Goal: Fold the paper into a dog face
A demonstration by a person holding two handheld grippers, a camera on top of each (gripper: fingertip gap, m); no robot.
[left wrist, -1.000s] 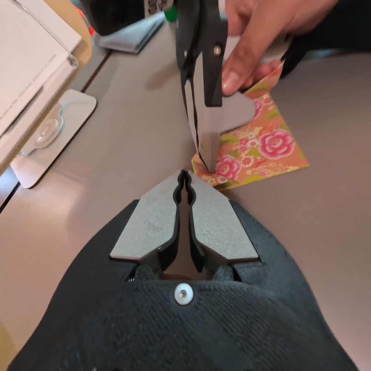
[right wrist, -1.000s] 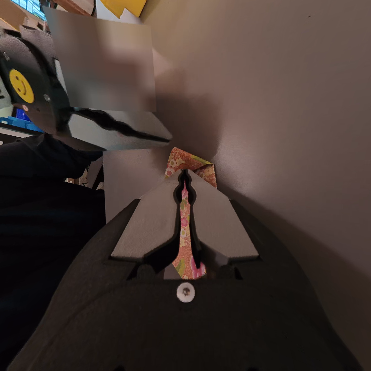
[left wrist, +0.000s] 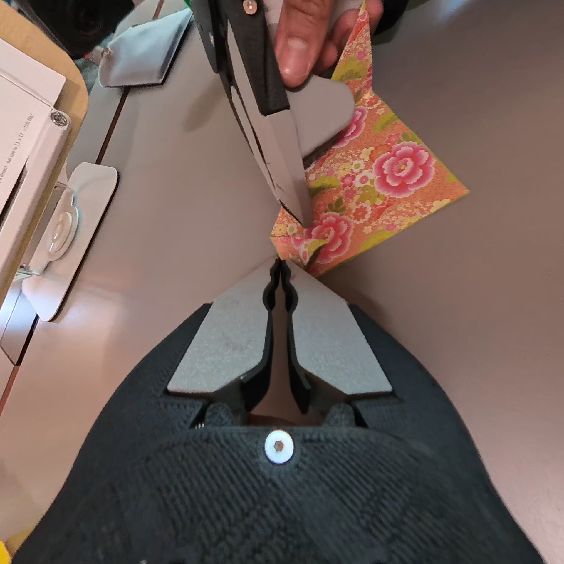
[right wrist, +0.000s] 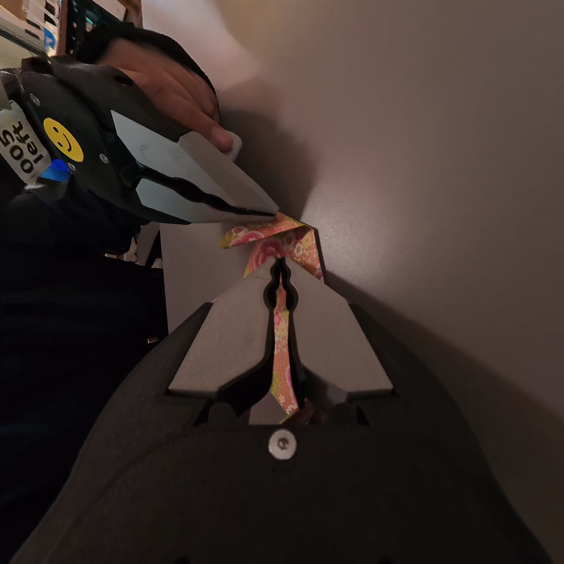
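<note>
The floral orange paper (left wrist: 381, 183) is folded and lies partly on the grey table (left wrist: 457, 335), with its far side raised. My right gripper (left wrist: 300, 218) comes down from above and is shut on the paper near its near corner. In the right wrist view the paper (right wrist: 280, 335) runs between the shut jaws of the right gripper (right wrist: 280, 262). My left gripper (left wrist: 279, 262) is shut, with its tips against the paper's near corner, where a small flap (left wrist: 314, 244) curls up. It also shows in the right wrist view (right wrist: 274, 213), touching the folded tip (right wrist: 274, 232).
A white stand base (left wrist: 70, 238) and a white box (left wrist: 24, 122) sit at the left. A grey flat object (left wrist: 137, 55) lies at the back. A hand (left wrist: 299, 45) holds the right gripper, and another hand (right wrist: 171, 91) holds the left one.
My left gripper has moved forward until its tips touch the paper's corner. My right gripper has lifted and tilted the paper, and a small flap now curls up at the corner.
</note>
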